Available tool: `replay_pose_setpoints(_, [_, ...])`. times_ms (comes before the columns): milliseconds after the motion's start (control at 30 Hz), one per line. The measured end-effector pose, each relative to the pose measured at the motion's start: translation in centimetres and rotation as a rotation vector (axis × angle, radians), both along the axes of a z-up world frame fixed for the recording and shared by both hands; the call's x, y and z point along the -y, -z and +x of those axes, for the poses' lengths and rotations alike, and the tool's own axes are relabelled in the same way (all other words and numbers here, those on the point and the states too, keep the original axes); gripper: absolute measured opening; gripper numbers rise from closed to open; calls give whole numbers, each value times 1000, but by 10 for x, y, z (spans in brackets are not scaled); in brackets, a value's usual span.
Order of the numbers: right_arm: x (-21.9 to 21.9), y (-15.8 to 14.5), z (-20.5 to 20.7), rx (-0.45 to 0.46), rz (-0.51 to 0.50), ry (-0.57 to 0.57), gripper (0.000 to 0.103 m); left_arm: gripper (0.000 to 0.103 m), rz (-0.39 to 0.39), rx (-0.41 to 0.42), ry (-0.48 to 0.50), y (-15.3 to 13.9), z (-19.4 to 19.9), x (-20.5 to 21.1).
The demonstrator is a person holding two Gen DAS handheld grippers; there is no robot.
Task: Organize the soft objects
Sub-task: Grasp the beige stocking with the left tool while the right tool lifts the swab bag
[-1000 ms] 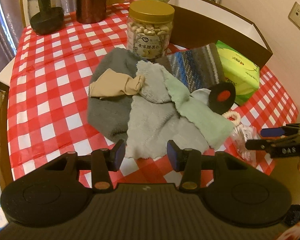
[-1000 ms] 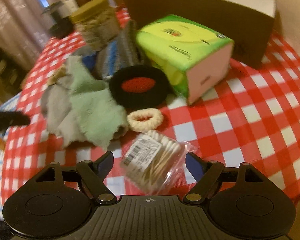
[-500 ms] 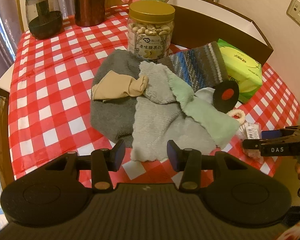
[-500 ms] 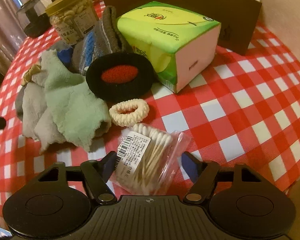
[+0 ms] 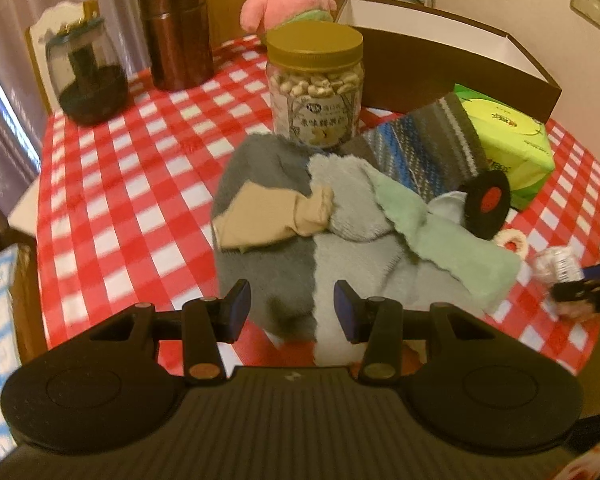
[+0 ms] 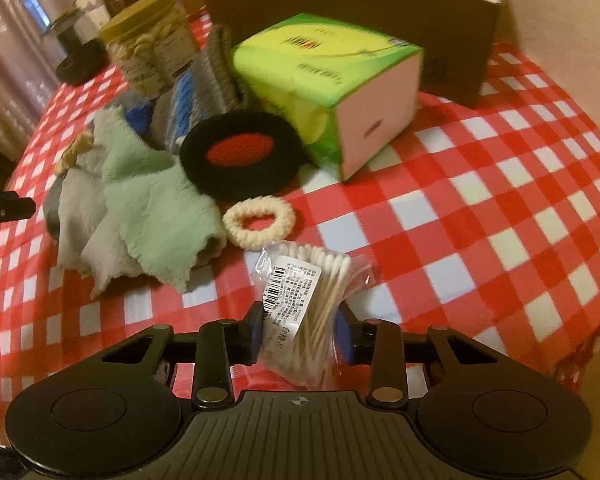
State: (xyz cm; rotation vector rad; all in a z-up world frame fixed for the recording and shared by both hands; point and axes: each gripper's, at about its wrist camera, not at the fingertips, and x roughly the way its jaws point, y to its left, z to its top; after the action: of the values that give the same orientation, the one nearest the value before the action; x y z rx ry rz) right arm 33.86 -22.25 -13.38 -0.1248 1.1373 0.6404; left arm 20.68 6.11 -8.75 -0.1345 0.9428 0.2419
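Left view, my left gripper [image 5: 291, 306]: fingers spread, nothing between them; it hangs over the near edge of the cloth pile.
Left view, cloth pile: dark grey cloth [image 5: 260, 248], pale grey cloth [image 5: 356, 248], mint cloth [image 5: 456, 252] and beige stocking [image 5: 272, 216] overlap at the centre of the checked tablecloth [image 5: 112, 200]; striped knit [image 5: 420, 156] lies behind them, against the nut jar [image 5: 315, 84].
Left view, far right: brown box [image 5: 452, 68] stands open beyond the green tissue pack [image 5: 508, 140].
Left view, my right gripper [image 5: 588, 286]: enters at the right edge, blurred, with the cotton swab packet [image 5: 558, 266] at its tips.

Right view, my right gripper [image 6: 302, 330]: jaws closing, the cotton swab packet [image 6: 304, 312] between them; the pads meet the film on both sides.
Right view, packet location: near edge of the table, just near of the cream hair tie [image 6: 258, 220] and right of the mint cloth [image 6: 156, 216].
Right view, long axis: swabs run near to far, leaning slightly right; cotton heads at the far end, barcode label facing up on the left.
Right view, neighbours: black-and-red pad [image 6: 240, 156] leans against the tissue pack [image 6: 332, 84].

Risk, slip: the film is slick and loose, so I judge the pads may grip wrapper only and the bundle may sag.
Risk, pivot: the hold sits toward the near end, so the far end may droop on lifting.
Risk, snag: the hair tie lies close enough to be dragged.
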Motion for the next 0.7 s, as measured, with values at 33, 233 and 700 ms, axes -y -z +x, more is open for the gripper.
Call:
replay_pose_setpoints(33, [3,-2,1,2,2,16,37,43,18,5,9,0,2,-1])
replay_pose_setpoints(233, [24,-11,11,-20,52,136,37,43,144,28,85,7,18,-6])
replay_pose_setpoints(700, [39,-23,14,1,57,239,37,14,328,9,288,47,53,-7])
